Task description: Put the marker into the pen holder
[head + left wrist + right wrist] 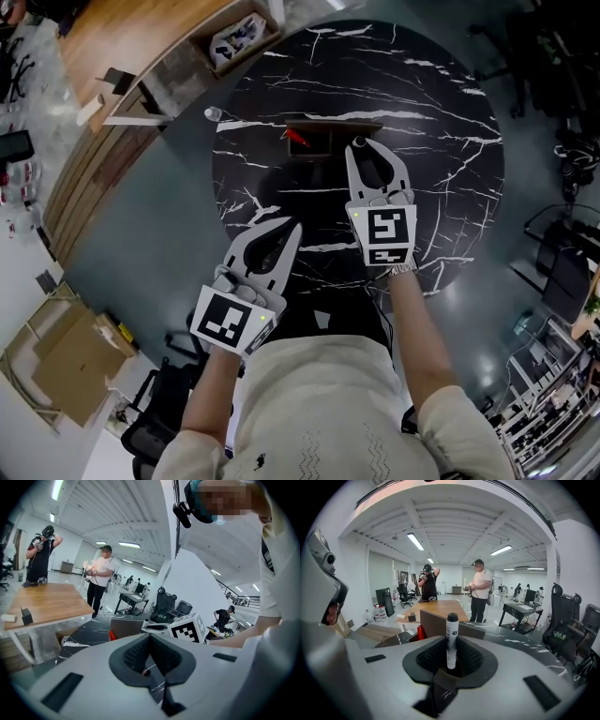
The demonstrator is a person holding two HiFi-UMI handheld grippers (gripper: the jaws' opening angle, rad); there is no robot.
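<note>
"Where's the marker (pixel 451 638)?"

"It's upright in the right gripper (pixel 364 148), clenched between the pads with its black cap on top. It's close by the pen holder (pixel 337 124), on the holder's near side, toward the far edge of the table (pixel 441 112)."

"Anything in the holder?"

"Something red (pixel 297 138), at its left end."

"And the left gripper (pixel 294 227)?"

"Its jaws are closed tip to tip with nothing between them. It's near the table's near-left edge, well apart from the holder."

A round black marble table (pixel 450 141) bears a brown pen holder (pixel 337 124).
</note>
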